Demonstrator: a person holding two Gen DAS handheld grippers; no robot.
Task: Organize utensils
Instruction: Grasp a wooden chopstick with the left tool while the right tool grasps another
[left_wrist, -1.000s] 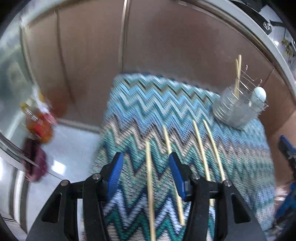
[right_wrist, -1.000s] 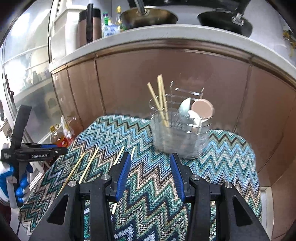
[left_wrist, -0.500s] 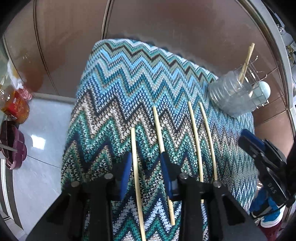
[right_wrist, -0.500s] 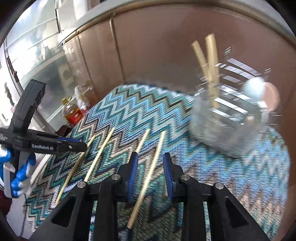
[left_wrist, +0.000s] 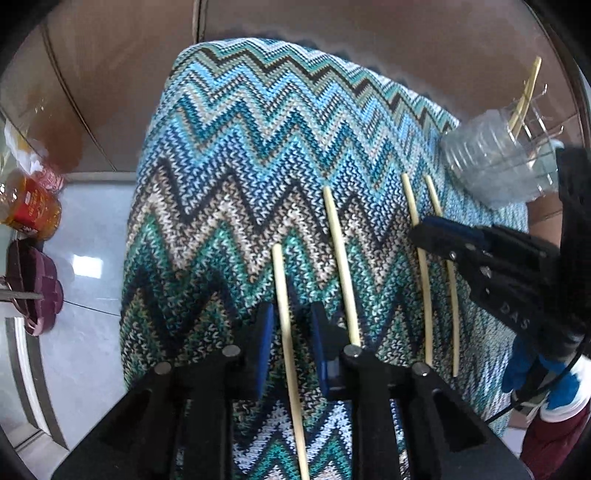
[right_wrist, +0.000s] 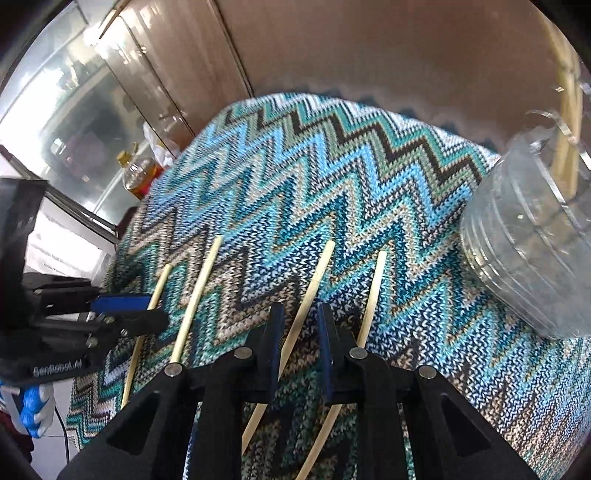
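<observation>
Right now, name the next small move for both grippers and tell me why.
Probably finish closing. The left gripper straddles the leftmost chopstick and the right gripper straddles another chopstick; both jaws are closing, gaps remain, and the sticks lie flat on the zigzag cloth.

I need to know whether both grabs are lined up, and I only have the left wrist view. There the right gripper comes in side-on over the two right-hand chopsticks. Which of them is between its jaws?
Observer: In the right wrist view, the right gripper straddles the third chopstick from the left, which runs up the gap between the jaws.
Operator: Is it gripped?
Observer: Not yet. The jaws are closing, but the pads do not look pressed on the stick.
Operator: And the last one?
Observer: The fourth chopstick lies outside the jaws, just to the right of them in the picture. Its near part passes under that side of the gripper's body.
</observation>
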